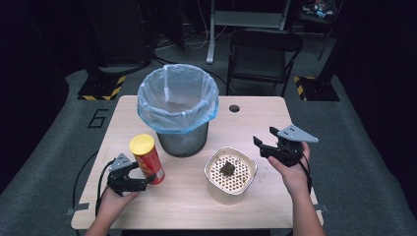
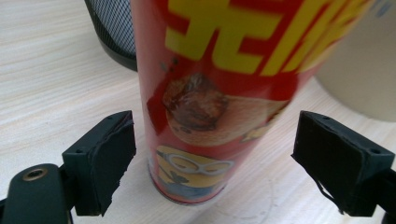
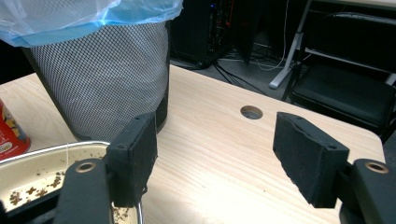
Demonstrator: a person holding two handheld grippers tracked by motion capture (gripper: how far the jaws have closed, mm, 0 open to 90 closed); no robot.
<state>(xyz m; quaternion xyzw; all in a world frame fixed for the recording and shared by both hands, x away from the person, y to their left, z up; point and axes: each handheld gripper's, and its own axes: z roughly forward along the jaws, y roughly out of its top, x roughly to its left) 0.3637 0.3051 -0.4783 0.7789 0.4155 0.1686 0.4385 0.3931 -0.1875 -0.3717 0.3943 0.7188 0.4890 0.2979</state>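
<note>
A red chip can [image 1: 146,159] with a yellow lid stands upright on the table, left of the middle. My left gripper [image 1: 141,175] is open, one jaw on each side of the can's lower part [image 2: 205,121], with a gap on both sides. A cream container [image 1: 230,175] with a perforated insert and a dark lump in it sits at the front centre. Just right of the container and above the table, my right gripper [image 1: 264,140] is open and empty; its own view shows the container's rim [image 3: 56,150] at lower left.
A mesh waste bin [image 1: 178,109] lined with a pale blue bag stands behind the can and the container; its wall [image 3: 100,77] is close to my right gripper. A cable hole [image 1: 234,108] lies in the tabletop [image 1: 187,196]. A black chair [image 1: 263,54] stands beyond the table.
</note>
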